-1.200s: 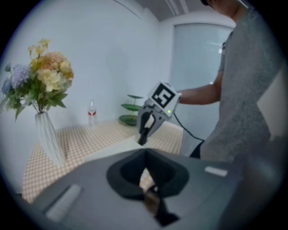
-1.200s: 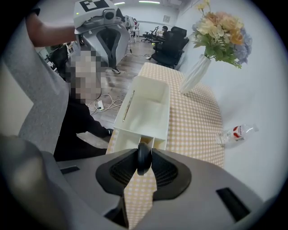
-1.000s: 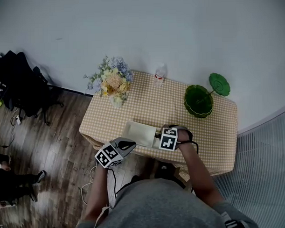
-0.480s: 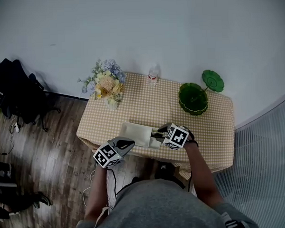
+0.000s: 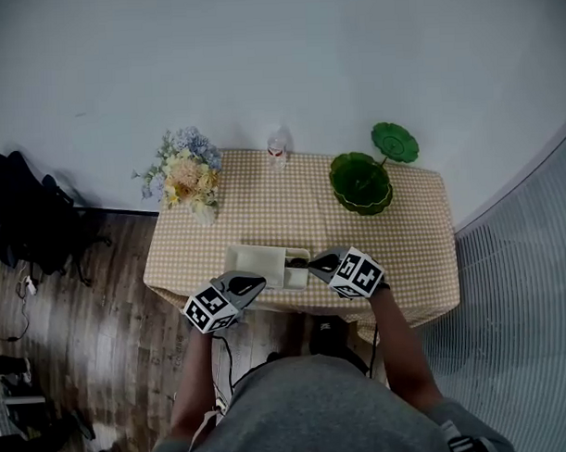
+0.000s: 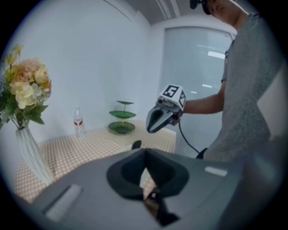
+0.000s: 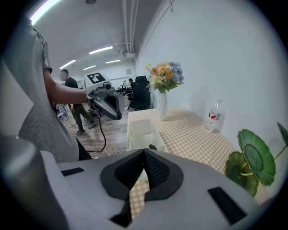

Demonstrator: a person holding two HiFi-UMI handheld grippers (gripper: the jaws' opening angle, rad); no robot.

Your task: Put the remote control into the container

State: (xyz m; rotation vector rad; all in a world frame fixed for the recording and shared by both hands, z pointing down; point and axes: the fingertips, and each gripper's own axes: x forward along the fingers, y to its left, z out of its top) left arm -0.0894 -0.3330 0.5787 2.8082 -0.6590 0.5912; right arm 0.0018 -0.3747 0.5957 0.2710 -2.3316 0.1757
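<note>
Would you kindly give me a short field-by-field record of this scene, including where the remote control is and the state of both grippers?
table: covered with a checked cloth
container: white, near the table's front edge
remote control: dark, inside the container, at the end by the right gripper
left gripper: shut, empty, by the table's front edge
right gripper: jaws have just closed, nothing between them
further back: flower vase, water bottle, green tiered stand
</note>
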